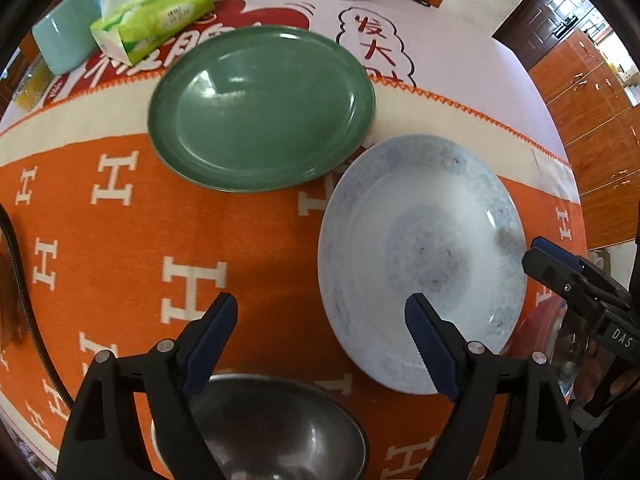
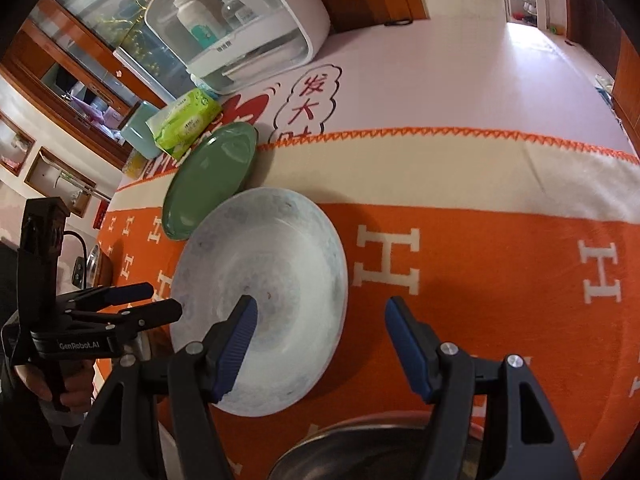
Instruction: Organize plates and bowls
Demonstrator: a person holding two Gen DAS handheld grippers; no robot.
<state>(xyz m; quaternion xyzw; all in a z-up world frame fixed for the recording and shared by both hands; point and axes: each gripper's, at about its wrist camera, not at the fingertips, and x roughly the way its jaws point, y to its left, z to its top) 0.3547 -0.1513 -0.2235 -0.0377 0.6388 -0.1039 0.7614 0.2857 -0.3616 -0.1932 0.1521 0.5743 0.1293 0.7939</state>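
"genrobot.ai" on left tongs (image 2: 160, 300); "h" letters on orange cloth (image 1: 120, 240).

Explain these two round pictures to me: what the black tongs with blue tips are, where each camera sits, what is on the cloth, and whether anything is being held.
There is no robot here: a person holds a pair of hand-operated tongs in each hand, and each pair carries a wide-angle camera looking along its tips. One picture is from the left tongs, the other from the right tongs. Both pairs are open and hold nothing. On the orange cloth lie a green plate, a pale blue-white plate beside it, and a metal bowl nearest the left camera. Further back sits a green tissue pack.
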